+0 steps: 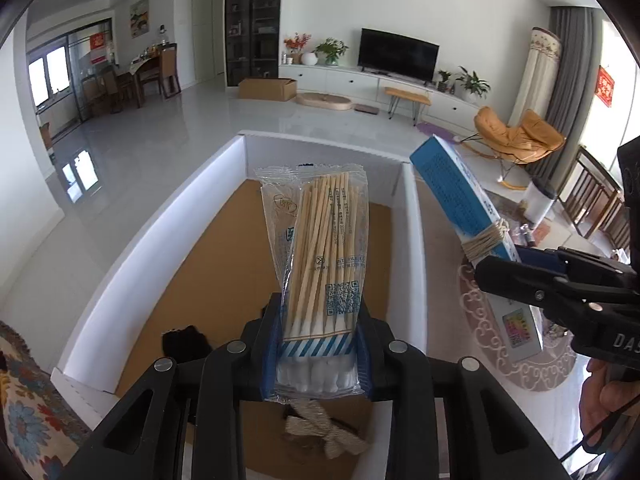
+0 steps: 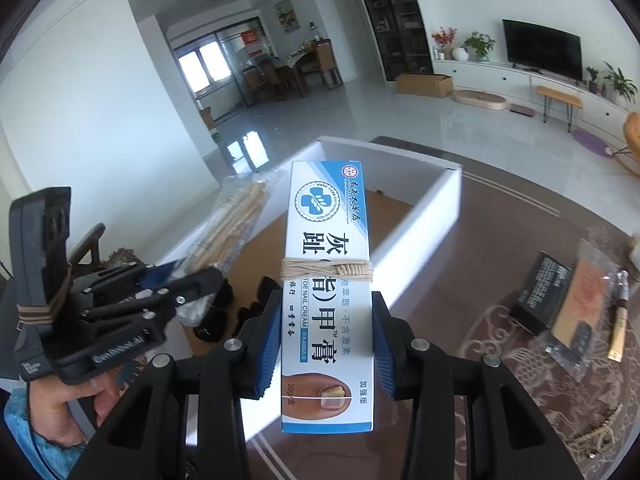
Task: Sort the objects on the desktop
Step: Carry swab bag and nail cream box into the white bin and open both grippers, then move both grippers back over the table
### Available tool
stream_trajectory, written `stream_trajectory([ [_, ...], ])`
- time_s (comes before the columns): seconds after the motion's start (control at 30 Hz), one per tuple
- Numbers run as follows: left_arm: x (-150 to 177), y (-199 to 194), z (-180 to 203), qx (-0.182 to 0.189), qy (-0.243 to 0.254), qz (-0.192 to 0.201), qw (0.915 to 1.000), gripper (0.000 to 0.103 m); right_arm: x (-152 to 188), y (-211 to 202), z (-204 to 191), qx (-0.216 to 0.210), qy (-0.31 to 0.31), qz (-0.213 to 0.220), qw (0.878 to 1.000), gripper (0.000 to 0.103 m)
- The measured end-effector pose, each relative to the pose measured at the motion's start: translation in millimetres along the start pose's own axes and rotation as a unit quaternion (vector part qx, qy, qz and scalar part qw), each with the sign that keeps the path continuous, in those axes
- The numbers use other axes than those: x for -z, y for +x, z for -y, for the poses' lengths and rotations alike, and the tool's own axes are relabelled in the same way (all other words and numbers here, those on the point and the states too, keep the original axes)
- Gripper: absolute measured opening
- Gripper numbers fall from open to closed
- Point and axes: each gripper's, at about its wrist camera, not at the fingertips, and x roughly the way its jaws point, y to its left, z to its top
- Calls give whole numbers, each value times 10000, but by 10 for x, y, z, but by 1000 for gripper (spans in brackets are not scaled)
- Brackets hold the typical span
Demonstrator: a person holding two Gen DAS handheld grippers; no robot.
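Observation:
My left gripper (image 1: 317, 354) is shut on a clear packet of wooden cotton swabs (image 1: 320, 256), which sticks up above a white open box (image 1: 120, 280) with a brown cardboard floor. My right gripper (image 2: 326, 344) is shut on a blue and white nail cream carton (image 2: 326, 240) with pale string wound round its middle. That carton also hangs over the white box (image 2: 412, 248). The left wrist view shows the right gripper (image 1: 500, 268) and its carton (image 1: 460, 200) at the right. In the right wrist view the left gripper (image 2: 188, 276) and the swab packet (image 2: 232, 220) are at the left.
Inside the box lie dark items (image 2: 216, 320) and a twine bundle (image 1: 324, 432). On the brown patterned table right of the box lie a black carton (image 2: 540, 296), a clear packet (image 2: 580, 308), a slim tube (image 2: 618, 320) and a twine coil (image 2: 596, 432). A hand (image 2: 68, 404) holds the left gripper.

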Motion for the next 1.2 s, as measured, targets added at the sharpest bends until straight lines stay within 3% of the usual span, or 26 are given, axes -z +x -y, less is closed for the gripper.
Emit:
stream_trajectory([
  [0.17, 211, 444, -616, -466, -399, -606, 9963, 32, -117, 879, -596, -580, -60, -369, 9976, 42],
  [0.27, 340, 664, -767, -779, -572, -956, 9907, 40, -46, 1368, -725, -693, 1, -742, 9948, 43],
  [0.3, 377, 699, -809, -886, -657, -1008, 9888, 48, -11, 1490, -748, -654, -11, -833, 9944, 47],
  [0.33, 421, 713, -837, -909, -740, -997, 9881, 51, 16, 1571, -766, -627, -58, -891, 9940, 64],
  [0.4, 472, 645, -889, -833, -928, -809, 9889, 59, 48, 1580, -775, -542, -121, -827, 9950, 87],
  [0.47, 461, 556, -843, -906, -1092, -615, 9880, 74, 70, 1394, -754, -562, -153, -516, 9970, 90],
  [0.53, 419, 417, -723, -873, -1139, -384, 9889, 74, 110, 1132, -692, -496, -224, -263, 9982, 92],
  [0.63, 250, 195, -353, -487, -893, -64, 9948, 74, 227, 647, -342, -265, -252, 170, 9992, 97],
  [0.73, 14, -36, 264, -122, -332, 258, 9990, 79, 501, 149, 25, 325, -240, 580, 9975, 101],
  [0.8, -27, -186, 739, 225, 52, 465, 9987, 99, 739, -154, 307, 818, -188, 720, 9939, 103],
  [0.83, -18, -226, 987, 463, 234, 479, 9975, 103, 879, -289, 461, 1094, -135, 728, 9912, 103],
  [0.97, 241, -84, 1951, 1572, 890, -130, 9835, 103, 1503, -801, 1065, 2211, 150, 552, 9736, 103],
  [1.03, 456, 102, 2360, 1864, 1157, -534, 9742, 103, 1855, -999, 1337, 2715, 321, 374, 9612, 103],
  [1.13, 838, 386, 2763, 1653, 1531, -963, 9695, 103, 2295, -1232, 1734, 3140, 737, 89, 9465, 103],
  [1.2, 988, 592, 2875, 1476, 1662, -1003, 9698, 103, 2529, -1311, 1880, 3214, 1002, -16, 9416, 103],
])
